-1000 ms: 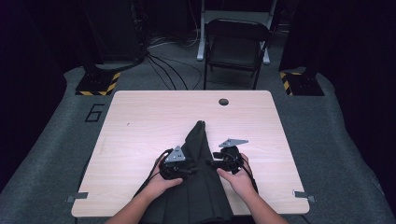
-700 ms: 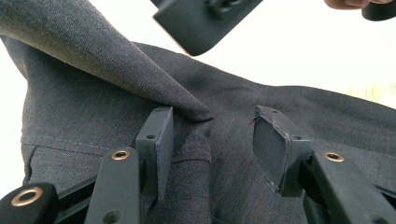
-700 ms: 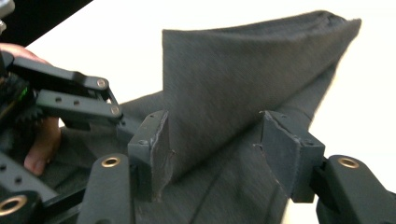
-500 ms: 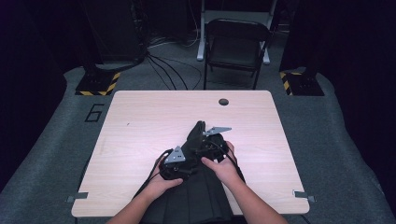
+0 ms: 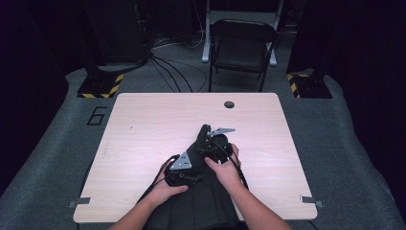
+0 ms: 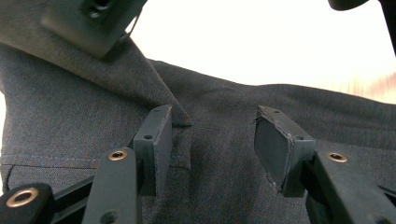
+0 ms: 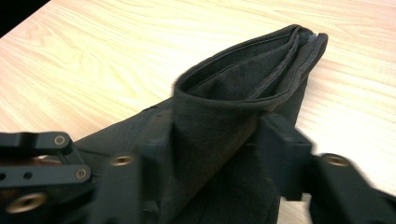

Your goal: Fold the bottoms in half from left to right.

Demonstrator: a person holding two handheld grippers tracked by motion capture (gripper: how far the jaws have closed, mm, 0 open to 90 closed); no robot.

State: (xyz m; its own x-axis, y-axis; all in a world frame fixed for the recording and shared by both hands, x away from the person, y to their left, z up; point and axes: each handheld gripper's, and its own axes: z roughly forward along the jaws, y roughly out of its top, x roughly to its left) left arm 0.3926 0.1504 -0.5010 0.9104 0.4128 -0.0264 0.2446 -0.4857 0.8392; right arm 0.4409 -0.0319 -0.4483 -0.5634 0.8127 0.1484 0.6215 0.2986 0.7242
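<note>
The counter (image 5: 143,124) is a pale wooden top with a small round cable hole (image 5: 229,104) near its far edge; its far half and both sides are bare, while a folding chair (image 5: 242,48) stands well behind it. A dark grey pair of trousers (image 5: 201,206) lies at the near middle and hangs over the near edge toward the person. Its far end is lifted into a narrow fold (image 7: 243,79) pointing away from them.

The right gripper (image 5: 210,141) has that raised fold between its jaws — they have just been closing, and the pads (image 7: 280,135) now look pressed on the cloth from both sides. The left gripper (image 5: 181,168) sits just nearer and to the left, its jaws spread over flat cloth by a seam (image 6: 56,158), gripping nothing.

The likely trouble is slippage: the pinch takes several layers, so an inner one could slide out as the fold is carried over. The overhanging weight could also drag the garment off the near edge, since the left gripper holds nothing down. There is ample free room ahead and to both sides for laying the fold out.
</note>
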